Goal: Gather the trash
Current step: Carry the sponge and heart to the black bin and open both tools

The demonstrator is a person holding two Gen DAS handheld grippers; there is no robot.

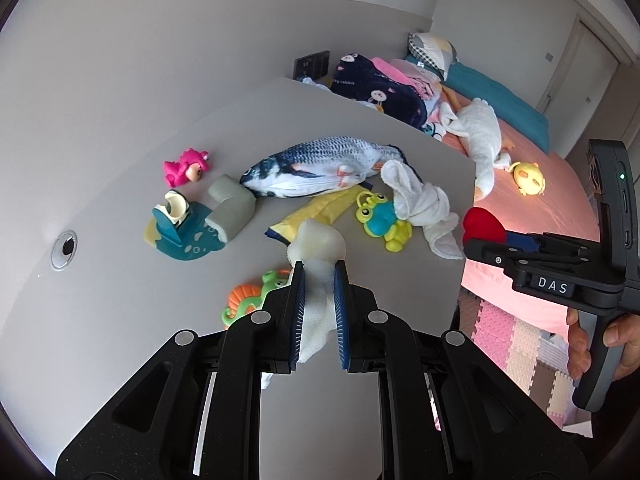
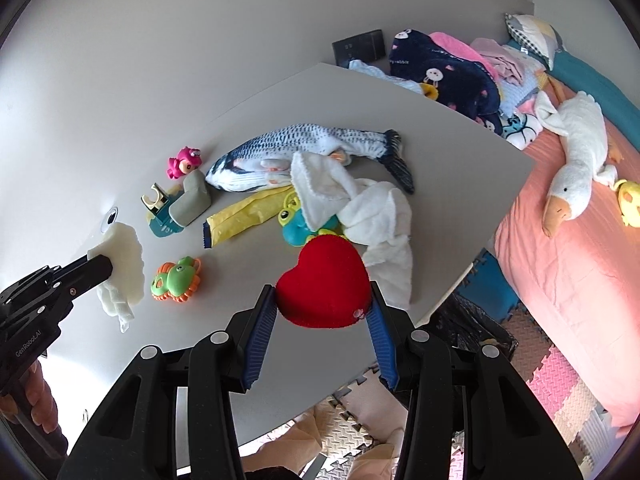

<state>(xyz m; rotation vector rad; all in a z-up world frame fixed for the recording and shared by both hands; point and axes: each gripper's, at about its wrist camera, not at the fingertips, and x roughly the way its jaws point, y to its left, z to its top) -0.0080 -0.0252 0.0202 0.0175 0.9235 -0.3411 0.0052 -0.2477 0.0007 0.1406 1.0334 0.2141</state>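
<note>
A crumpled white foam scrap [image 1: 316, 252] sits pinched in the left gripper [image 1: 319, 276], held above the near part of the grey table [image 1: 120, 300]. To its right, the right gripper [image 2: 323, 300] clamps a red plush heart [image 2: 324, 280]. Both pickups look done; next each load needs carrying to a bin, which I can't see.

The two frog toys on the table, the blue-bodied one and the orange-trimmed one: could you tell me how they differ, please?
The blue-bodied frog has a blue belly with yellow legs; the orange-trimmed frog is green with orange frills.

The blue-bodied frog is partly covered by the white towel; the orange-trimmed frog lies uncovered, apart from other toys.

The blue-bodied frog lies beside the yellow packet; the orange-trimmed frog lies nearer the table's front.

Both are green-headed and rest on the table.
</note>
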